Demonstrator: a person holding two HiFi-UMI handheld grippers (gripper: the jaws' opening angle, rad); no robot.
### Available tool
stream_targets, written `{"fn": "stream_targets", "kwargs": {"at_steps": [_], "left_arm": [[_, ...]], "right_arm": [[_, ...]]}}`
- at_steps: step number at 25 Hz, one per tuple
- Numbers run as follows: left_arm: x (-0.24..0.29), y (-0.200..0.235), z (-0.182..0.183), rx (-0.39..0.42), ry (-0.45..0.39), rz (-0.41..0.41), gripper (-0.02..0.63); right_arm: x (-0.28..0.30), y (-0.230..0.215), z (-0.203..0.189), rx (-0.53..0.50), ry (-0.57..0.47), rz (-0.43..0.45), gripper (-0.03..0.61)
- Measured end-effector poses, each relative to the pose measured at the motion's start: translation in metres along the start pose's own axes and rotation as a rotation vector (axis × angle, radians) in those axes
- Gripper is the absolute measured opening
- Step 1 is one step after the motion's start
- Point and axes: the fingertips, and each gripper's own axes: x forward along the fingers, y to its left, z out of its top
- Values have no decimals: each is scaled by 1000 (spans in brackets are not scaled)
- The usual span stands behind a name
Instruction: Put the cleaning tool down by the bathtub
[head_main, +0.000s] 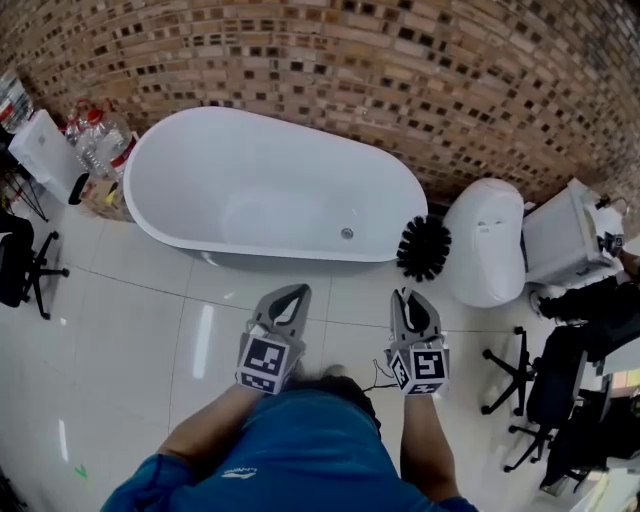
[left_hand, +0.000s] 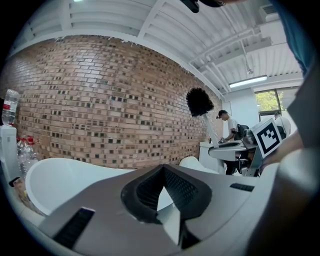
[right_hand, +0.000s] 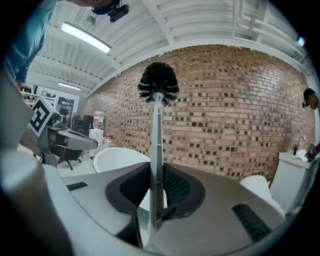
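Two fingers pinch the brush in right gripper view only (left gripper closed).

White bathtub standing along brick wall. Black brush – head showing just ahead of right gripper, between tub end and toilet. Left gripper hovering over floor tiles.

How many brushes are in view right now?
1. The brush is clamped by its handle in the right gripper, bristle head between the bathtub and the toilet. Others may be hidden.
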Motion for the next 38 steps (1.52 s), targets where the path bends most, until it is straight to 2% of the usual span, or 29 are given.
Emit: {"fn": "stream_targets", "kwargs": {"at_steps": [6, 11, 16, 19, 21, 23, 29, 31, 35, 38], "left_arm": [[17, -27, -2, 38, 38, -21, -2], [44, -57, 7, 79, 55, -36, -2], [66, -82, 3, 95, 74, -51, -2], [72, -89, -10, 88, 115, -76, -2], [75, -88, -22, 76, 143, -89, -2], [84, -82, -33, 65, 165, -107, -2], [132, -54, -67, 92, 231, -226, -2], [148, -42, -80, 100, 242, -257, -2], [173, -22, -114, 132, 284, -343, -2], [184, -6, -151, 168, 336, -387, -2]], "right_arm": [[-7, -43, 0, 174, -140, -91, 77], [-15, -90, -6, 447, -241, -136, 77], [-14, -115, -56, 776, -233, -170, 78], [-6, -121, -95, 1006, -179, -218, 78], [0, -117, -117, 1113, -126, -243, 78], [8, -111, -135, 1155, -72, -266, 78], [44, -90, -173, 1134, 94, -411, 78], [60, -78, -188, 1141, 130, -435, 78], [98, -58, -227, 1195, 153, -477, 78], [124, -49, -275, 1287, 140, -513, 78]]}}
